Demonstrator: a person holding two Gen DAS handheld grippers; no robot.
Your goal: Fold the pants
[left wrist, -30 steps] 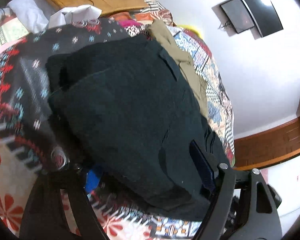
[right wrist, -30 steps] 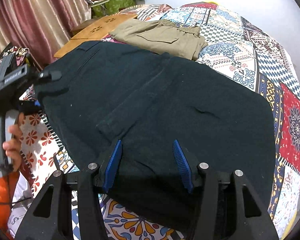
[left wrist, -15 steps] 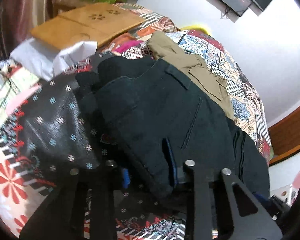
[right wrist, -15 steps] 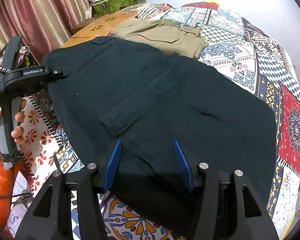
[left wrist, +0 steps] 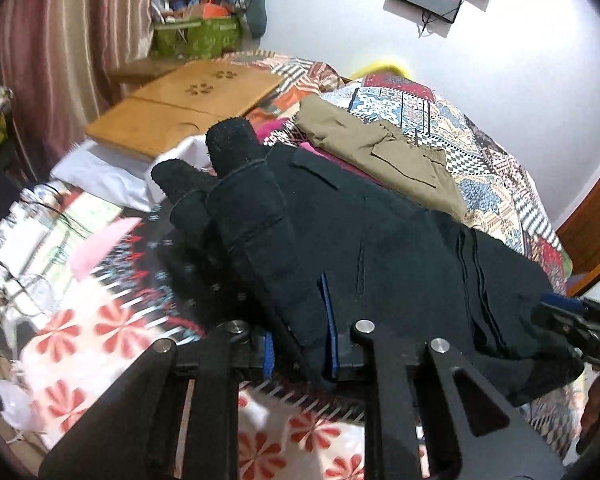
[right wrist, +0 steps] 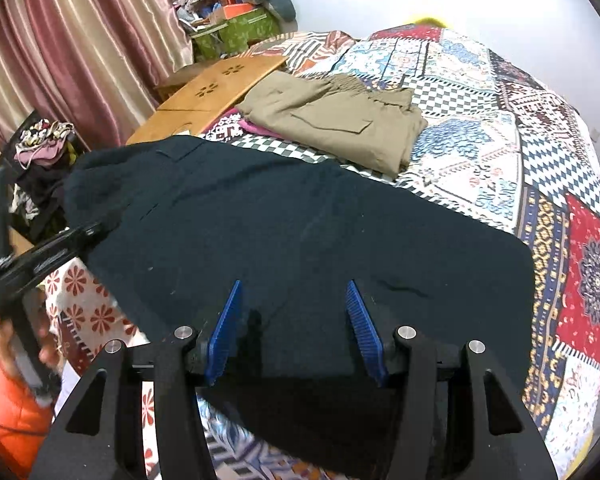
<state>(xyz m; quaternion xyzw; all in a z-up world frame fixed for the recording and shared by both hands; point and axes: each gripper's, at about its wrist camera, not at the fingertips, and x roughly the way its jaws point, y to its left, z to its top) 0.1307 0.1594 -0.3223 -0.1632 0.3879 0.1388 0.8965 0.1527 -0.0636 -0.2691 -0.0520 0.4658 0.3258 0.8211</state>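
Observation:
Black pants (left wrist: 380,240) (right wrist: 300,220) lie spread over the patchwork bed. My left gripper (left wrist: 296,320) has a fold of the pants' edge between its blue pads; its jaws are closing and the pads pinch the cloth, which is lifted and bunched. In the right wrist view that gripper (right wrist: 108,226) sits at the pants' left edge, held by a hand (right wrist: 4,340). My right gripper (right wrist: 294,286) stands over the near edge of the pants with its pads apart and flat cloth between them. It also shows at the right of the left wrist view (left wrist: 560,312).
Folded olive pants (right wrist: 332,120) (left wrist: 380,152) lie on the quilt (right wrist: 500,140) beyond the black ones. A wooden board (right wrist: 216,88) (left wrist: 188,104) rests at the far left of the bed. Striped curtains (right wrist: 80,40) and a green box (right wrist: 236,32) with clutter stand behind.
The left gripper's jaws have closed on the pants' edge, and it has risen and rolled, pulling the cloth up into a bunch. The right gripper's gap is unchanged and it has risen slightly.

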